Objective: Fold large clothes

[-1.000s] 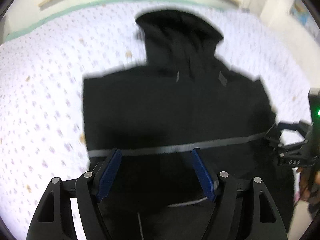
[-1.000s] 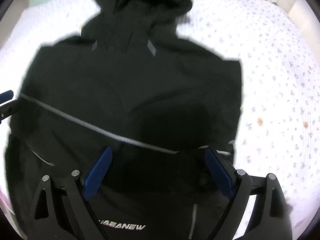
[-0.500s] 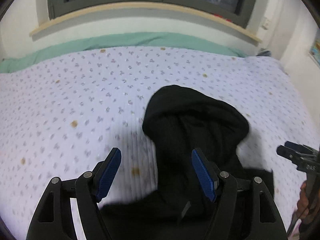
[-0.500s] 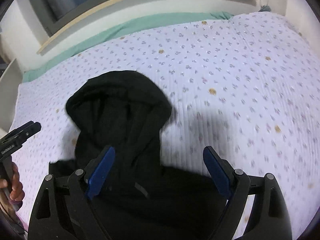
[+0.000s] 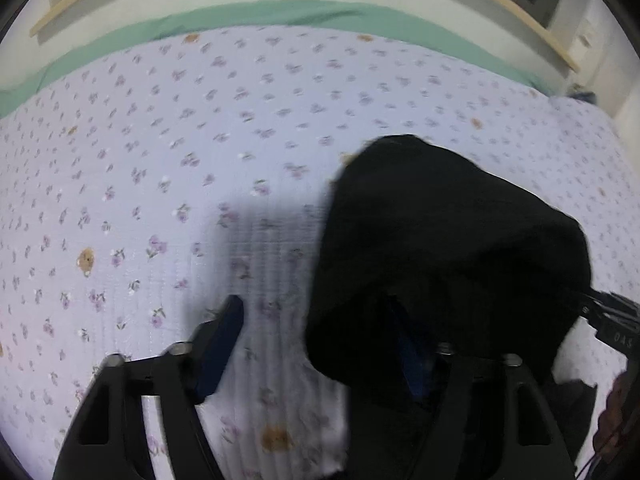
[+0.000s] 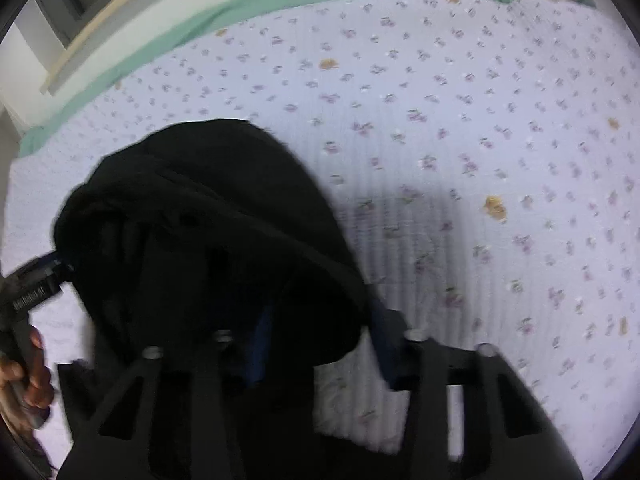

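A black hooded jacket lies on the bed; only its hood (image 5: 448, 240) shows, also in the right wrist view (image 6: 208, 232). My left gripper (image 5: 320, 348) is open at the hood's left edge: its left finger (image 5: 220, 344) is over the sheet, its right finger under the black cloth. My right gripper (image 6: 324, 344) is open at the hood's right edge, with its left finger under the cloth. Each gripper shows in the other's view, touching the hood: the right one (image 5: 612, 320), the left one (image 6: 36, 284).
The bed has a white sheet with small purple flowers (image 5: 160, 160) and a green sheet edge (image 5: 280, 12) at the far side. A wall with a wooden ledge (image 6: 100, 36) runs behind the bed. A hand (image 6: 24, 372) holds the left gripper.
Both grippers have moved forward from over the jacket's body to the hood. They have dropped low, and the hood's edges now lie over their inner fingers.
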